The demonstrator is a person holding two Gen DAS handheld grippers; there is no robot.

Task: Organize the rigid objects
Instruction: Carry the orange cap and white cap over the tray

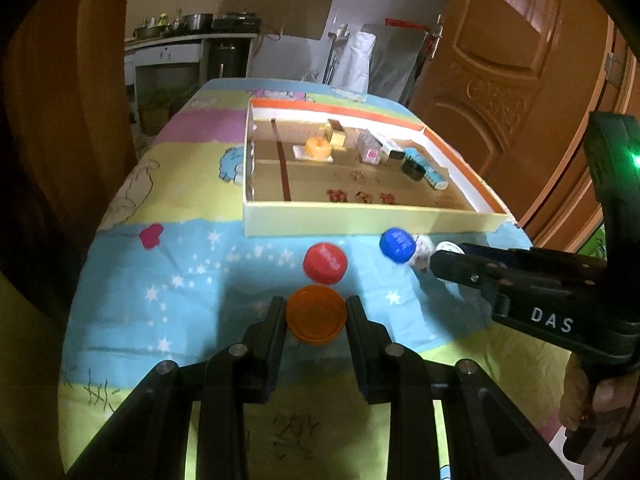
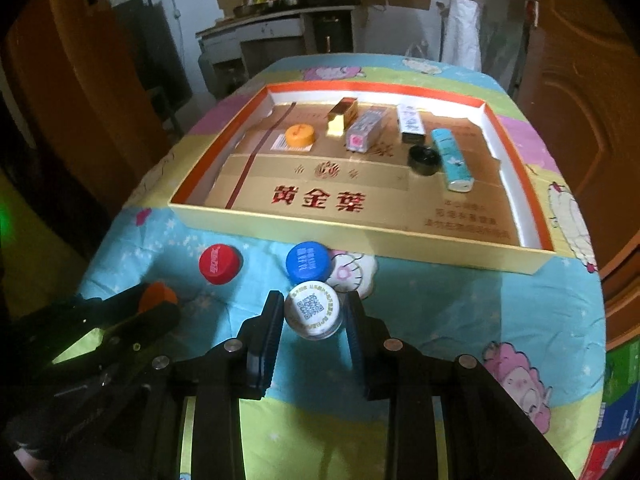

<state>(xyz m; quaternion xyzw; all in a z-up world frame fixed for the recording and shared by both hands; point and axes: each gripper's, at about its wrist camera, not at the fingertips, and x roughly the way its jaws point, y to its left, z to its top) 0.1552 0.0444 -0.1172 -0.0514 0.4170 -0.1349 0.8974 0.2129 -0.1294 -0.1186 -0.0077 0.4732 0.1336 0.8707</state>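
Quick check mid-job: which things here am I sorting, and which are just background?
Job items: orange cap between the left gripper fingers; white cap between the right gripper fingers; red cap; blue cap; box tray with items already inside.

Background: patterned tablecloth, wooden door, kitchen counter.

orange cap (image 2: 159,294) half hidden behind left tool (image 2: 160,308), white cap (image 1: 447,247) mostly behind right tool (image 1: 442,266)
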